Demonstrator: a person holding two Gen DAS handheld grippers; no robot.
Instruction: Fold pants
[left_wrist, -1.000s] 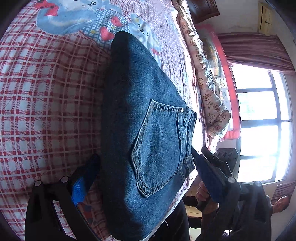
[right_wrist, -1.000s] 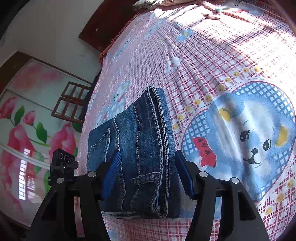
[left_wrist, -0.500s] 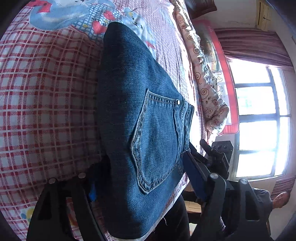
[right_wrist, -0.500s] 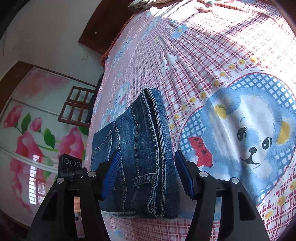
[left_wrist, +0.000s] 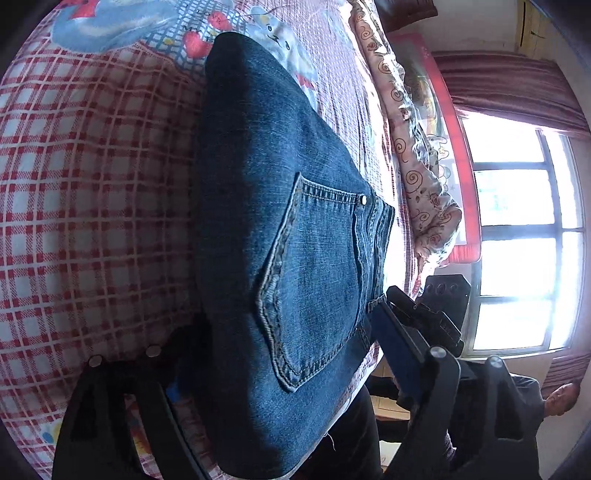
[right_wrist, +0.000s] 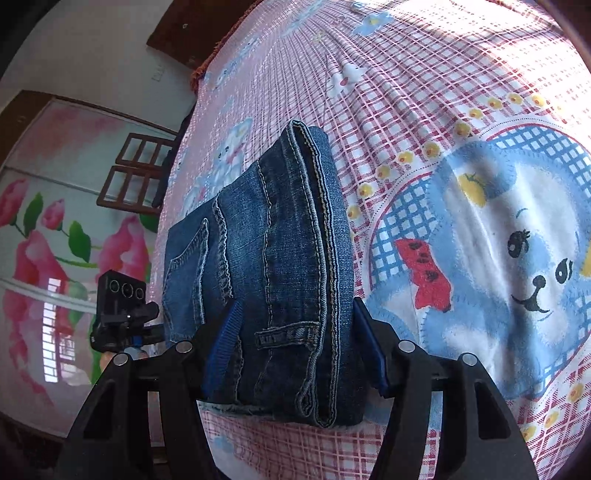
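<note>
left gripper (left_wrist: 280, 354): I moved it in, pants (left_wrist: 291, 236) now sit betw. its 2 fingers
left blue pad (left_wrist: 173, 387): now mostly hid under pants
right gripper (right_wrist: 295, 350): I slid it fwd a bit, pants (right_wrist: 273, 280) look bigger & closer

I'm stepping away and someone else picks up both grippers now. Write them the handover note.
Left gripper: fingers straddle the folded jeans at the back-pocket end; the near finger is half hidden under denim, so whether it clamps cannot be told.
Right gripper: blue pads press both sides of the folded stack by a belt loop, shut on it.
Jeans: a compact multi-layer bundle on the checked bedsheet, beside the printed bear.
Done: the folds look complete.
Left: probably set the bundle down squarely, open both grippers, back away.
</note>
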